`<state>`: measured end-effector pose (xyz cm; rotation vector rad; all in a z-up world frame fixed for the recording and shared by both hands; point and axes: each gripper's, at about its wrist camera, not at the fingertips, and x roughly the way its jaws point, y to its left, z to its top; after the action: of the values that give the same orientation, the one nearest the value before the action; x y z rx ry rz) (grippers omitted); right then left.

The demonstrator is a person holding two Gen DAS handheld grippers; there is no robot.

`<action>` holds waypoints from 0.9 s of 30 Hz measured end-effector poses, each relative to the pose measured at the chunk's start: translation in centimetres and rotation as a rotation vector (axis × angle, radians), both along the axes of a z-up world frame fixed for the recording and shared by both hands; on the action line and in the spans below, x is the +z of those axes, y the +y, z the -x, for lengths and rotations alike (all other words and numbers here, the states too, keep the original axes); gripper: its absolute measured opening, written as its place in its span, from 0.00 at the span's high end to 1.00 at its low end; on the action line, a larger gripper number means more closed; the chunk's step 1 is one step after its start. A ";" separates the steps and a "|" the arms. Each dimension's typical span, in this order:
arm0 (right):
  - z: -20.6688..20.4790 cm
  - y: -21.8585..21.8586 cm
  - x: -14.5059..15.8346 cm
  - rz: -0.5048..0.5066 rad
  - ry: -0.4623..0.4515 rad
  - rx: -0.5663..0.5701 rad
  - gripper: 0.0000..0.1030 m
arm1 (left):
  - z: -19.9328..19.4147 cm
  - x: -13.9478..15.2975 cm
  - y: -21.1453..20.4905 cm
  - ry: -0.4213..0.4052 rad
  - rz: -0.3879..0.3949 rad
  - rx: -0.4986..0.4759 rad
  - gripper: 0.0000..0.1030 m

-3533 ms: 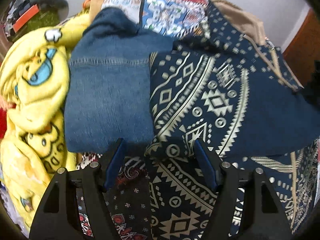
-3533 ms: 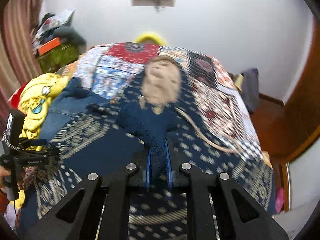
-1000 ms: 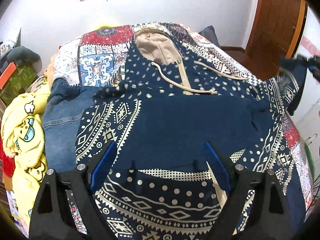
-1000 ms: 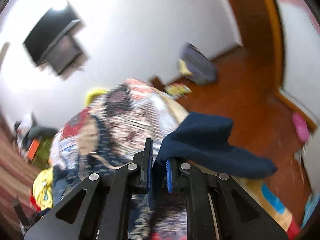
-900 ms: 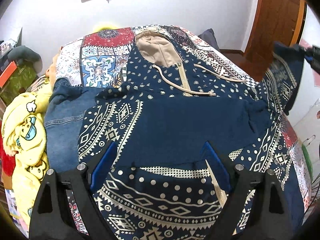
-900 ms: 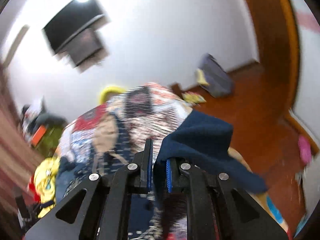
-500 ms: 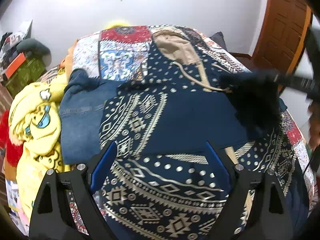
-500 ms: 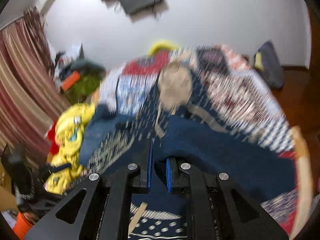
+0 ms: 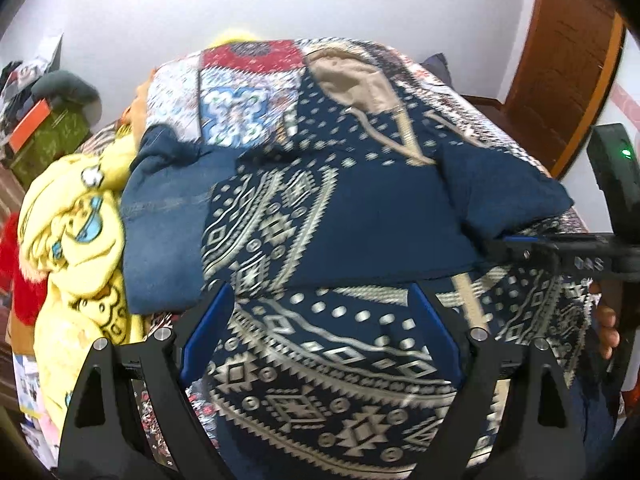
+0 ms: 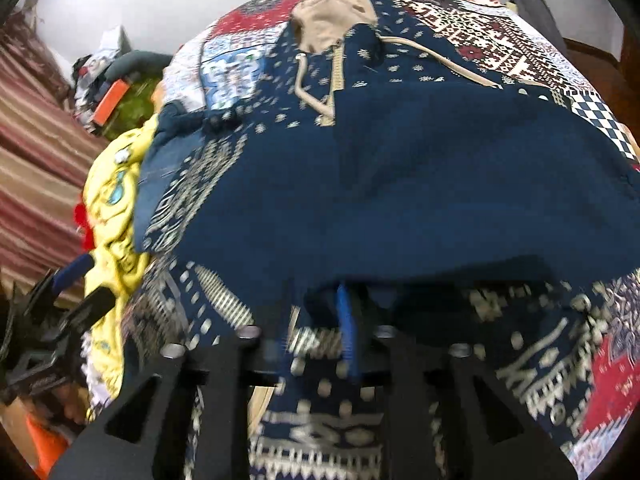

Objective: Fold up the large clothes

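Note:
A navy hoodie (image 9: 340,320) with cream geometric print and a tan hood (image 9: 352,80) lies spread on the bed. Both sleeves are folded across its chest, plain navy side up (image 9: 380,224). My left gripper (image 9: 320,324) is open and empty, hovering over the hoodie's lower part. My right gripper (image 9: 504,242) comes in from the right, low over the hoodie, with the right sleeve's edge (image 9: 508,196) at its tips. In the right wrist view that sleeve (image 10: 440,200) drapes over my right gripper (image 10: 316,312), whose blue fingers stand somewhat apart under it.
Folded blue jeans (image 9: 160,216) lie left of the hoodie. A yellow cartoon blanket (image 9: 72,248) is heaped at the bed's left edge. A patchwork bedspread (image 9: 240,80) covers the bed. A wooden door (image 9: 568,60) stands at the right, clutter (image 9: 44,120) at the far left.
My right gripper has swung the right sleeve from out over the floor across onto the hoodie's chest, and its fingers have parted. My left gripper stayed open, drifting slightly.

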<state>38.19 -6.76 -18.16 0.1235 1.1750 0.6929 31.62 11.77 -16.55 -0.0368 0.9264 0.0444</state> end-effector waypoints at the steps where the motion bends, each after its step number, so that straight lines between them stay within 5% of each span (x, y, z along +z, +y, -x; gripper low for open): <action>1: 0.5 -0.7 0.6 -0.004 -0.020 -0.001 0.60 | -0.2 0.4 -0.6 -0.007 -0.004 -0.014 0.14; 13: 3.2 -15.3 6.7 0.066 -0.278 -0.294 0.53 | -5.8 4.4 -15.5 -0.083 -0.109 -0.333 0.14; 20: 3.5 -22.1 5.1 0.069 -0.240 -0.478 0.53 | -9.8 0.3 -26.0 0.014 -0.186 -0.538 0.14; 27: 3.8 -24.3 2.4 0.065 -0.165 -0.530 0.53 | -12.5 -5.3 -33.5 0.083 -0.320 -0.677 0.19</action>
<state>34.38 -31.11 -15.73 0.3046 0.9482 0.1920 44.15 -21.78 -21.84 0.5777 0.9660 -0.4367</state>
